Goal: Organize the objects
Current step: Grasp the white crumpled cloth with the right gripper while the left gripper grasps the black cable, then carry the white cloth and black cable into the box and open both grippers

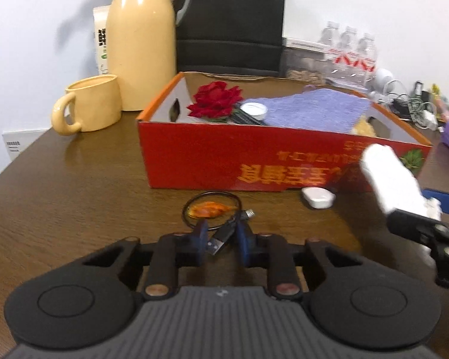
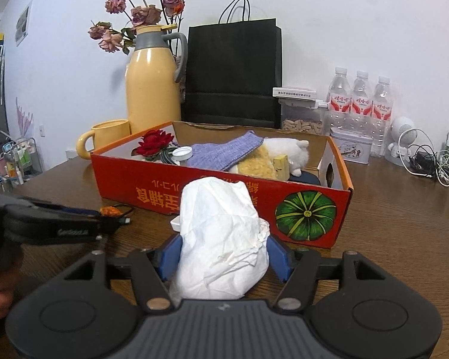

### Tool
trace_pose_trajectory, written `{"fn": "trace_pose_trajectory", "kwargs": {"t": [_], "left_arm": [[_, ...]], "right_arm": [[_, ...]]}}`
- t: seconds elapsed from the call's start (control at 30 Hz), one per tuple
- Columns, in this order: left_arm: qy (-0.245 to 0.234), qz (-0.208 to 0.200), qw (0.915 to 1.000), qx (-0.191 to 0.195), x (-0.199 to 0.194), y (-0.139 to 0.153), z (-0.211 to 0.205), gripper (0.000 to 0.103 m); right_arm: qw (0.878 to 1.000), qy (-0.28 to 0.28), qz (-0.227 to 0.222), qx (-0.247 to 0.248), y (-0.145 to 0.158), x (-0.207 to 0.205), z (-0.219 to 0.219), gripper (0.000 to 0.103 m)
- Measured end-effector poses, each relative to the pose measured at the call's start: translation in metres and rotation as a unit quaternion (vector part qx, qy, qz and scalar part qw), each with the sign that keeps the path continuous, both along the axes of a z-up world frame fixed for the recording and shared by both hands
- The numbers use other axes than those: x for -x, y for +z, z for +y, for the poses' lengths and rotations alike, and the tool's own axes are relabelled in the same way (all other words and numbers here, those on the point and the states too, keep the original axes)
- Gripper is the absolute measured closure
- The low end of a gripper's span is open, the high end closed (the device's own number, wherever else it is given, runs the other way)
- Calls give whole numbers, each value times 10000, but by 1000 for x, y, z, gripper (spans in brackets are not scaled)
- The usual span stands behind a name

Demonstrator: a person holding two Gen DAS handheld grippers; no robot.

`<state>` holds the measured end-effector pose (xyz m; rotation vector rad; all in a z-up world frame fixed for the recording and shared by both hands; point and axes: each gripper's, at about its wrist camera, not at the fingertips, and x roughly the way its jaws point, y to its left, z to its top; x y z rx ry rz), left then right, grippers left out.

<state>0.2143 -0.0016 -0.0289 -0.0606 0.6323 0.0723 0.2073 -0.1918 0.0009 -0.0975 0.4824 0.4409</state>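
Observation:
In the left wrist view my left gripper (image 1: 223,234) sits low over the brown table, its blue pads shut on the plug of a black USB cable (image 1: 221,237). The cable's coil, with an orange tie (image 1: 208,209), lies just ahead. My right gripper (image 2: 224,254) is shut on a crumpled white paper bundle (image 2: 221,233), held off the table in front of the red cardboard box (image 2: 284,200). The left wrist view shows that bundle (image 1: 389,176) at the right. A small white case (image 1: 318,197) lies by the box's near wall.
The box holds a red rose (image 1: 214,98), a purple cloth (image 1: 314,110), a white lid and a plush toy (image 2: 287,149). A yellow mug (image 1: 89,104) and flask (image 1: 140,39) stand left of it. A black bag, water bottles (image 2: 359,104) and tangled chargers sit behind.

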Motion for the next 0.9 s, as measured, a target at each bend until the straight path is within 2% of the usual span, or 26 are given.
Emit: {"fn": "trace_pose_trajectory", "kwargs": {"t": [0.4, 0.43, 0.47, 0.73, 0.9], "left_arm": [[-163, -611, 9980, -27, 34, 14, -8, 87], [-174, -706, 9973, -36, 36, 17, -8, 88], [-187, -773, 9968, -44, 38, 19, -7, 94], [-230, -1056, 9941, 58, 40, 33, -2, 96], [-315, -1305, 9909, 109, 38, 50, 1, 96]], "right_arm": [[9999, 7, -144, 78, 1, 5, 3, 42], [9998, 12, -168, 68, 1, 6, 3, 42], [9998, 18, -193, 57, 2, 7, 3, 42], [9996, 17, -270, 38, 4, 9, 2, 42], [9985, 74, -533, -53, 15, 15, 2, 42]]}}
